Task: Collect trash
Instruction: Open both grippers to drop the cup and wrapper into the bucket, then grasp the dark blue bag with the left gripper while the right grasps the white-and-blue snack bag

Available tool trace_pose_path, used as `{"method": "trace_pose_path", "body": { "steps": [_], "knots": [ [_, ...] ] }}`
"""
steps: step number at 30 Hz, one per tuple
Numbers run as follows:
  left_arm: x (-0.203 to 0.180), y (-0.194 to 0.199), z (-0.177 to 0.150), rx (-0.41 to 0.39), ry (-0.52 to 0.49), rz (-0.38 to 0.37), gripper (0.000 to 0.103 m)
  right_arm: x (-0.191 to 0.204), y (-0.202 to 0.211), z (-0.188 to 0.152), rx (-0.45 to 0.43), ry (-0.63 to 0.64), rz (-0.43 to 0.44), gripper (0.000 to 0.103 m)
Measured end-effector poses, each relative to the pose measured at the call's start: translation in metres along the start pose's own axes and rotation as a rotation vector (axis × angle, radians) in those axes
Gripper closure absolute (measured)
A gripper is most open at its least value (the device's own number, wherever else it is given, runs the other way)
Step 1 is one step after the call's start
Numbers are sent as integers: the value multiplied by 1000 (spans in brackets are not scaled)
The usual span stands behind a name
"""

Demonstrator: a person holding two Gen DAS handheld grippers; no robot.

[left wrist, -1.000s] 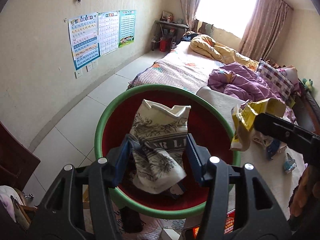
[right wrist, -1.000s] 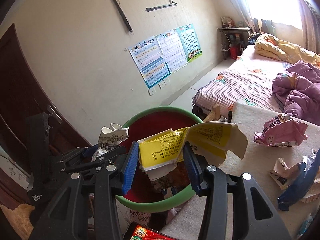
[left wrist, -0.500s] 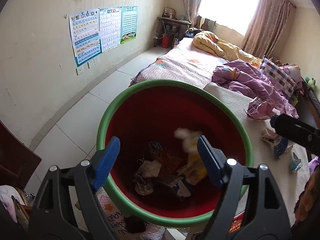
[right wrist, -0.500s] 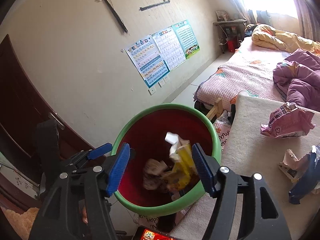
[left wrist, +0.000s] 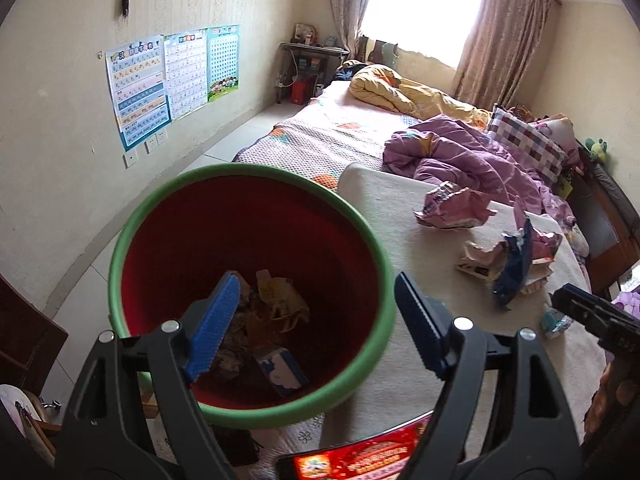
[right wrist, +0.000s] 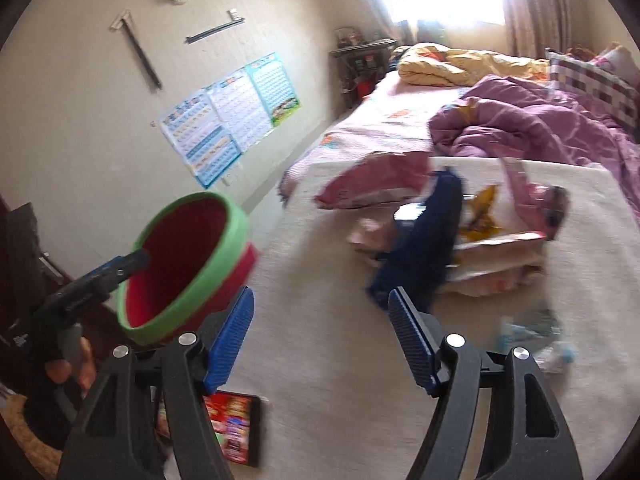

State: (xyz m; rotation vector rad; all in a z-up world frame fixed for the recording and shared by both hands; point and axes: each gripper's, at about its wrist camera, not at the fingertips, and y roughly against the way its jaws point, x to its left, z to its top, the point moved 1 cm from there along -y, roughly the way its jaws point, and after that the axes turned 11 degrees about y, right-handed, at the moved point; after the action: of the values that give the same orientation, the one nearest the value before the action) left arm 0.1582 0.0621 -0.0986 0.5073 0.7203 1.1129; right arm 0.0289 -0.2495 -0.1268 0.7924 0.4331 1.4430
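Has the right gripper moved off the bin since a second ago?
Yes. The right gripper has swung away from the green-rimmed bin, which now sits at the left of its view, toward the wrappers on the white table. Its jaws have just been opening, empty.

I'm in a home bedroom. A bed with rumpled quilts fills it; curtains frame the window, and wall posters look like children's learning charts.

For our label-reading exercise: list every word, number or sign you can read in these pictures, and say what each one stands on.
None can be read with confidence.
Wall posters: rows of letters and numbers, too small.
Red phone screen: print blurred.
Pink wrapper: print crumpled and unreadable.
Small carton in the bin: no readable print.
Left gripper: unmarked.
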Motion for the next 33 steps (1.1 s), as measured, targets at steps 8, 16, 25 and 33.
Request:
{"method": "trace_pose_path", "body": {
  "steps": [8,16,25,33],
  "knots": [
    [-82,3,-42,50,-42,-61,26,-95,-1,-31,111,-115,-75,29],
    [-154,-1,-70,65,-116,-95,25,-115,-23,-55,168,-40,39,63],
    [-195,-56,-74,123,-139,-96,25,-129,21,-66,102,-25,120,71],
    [-216,-105,-60,185,-138,-70,34,-150,29,-72,130,-46,114,63]
  ]
}}
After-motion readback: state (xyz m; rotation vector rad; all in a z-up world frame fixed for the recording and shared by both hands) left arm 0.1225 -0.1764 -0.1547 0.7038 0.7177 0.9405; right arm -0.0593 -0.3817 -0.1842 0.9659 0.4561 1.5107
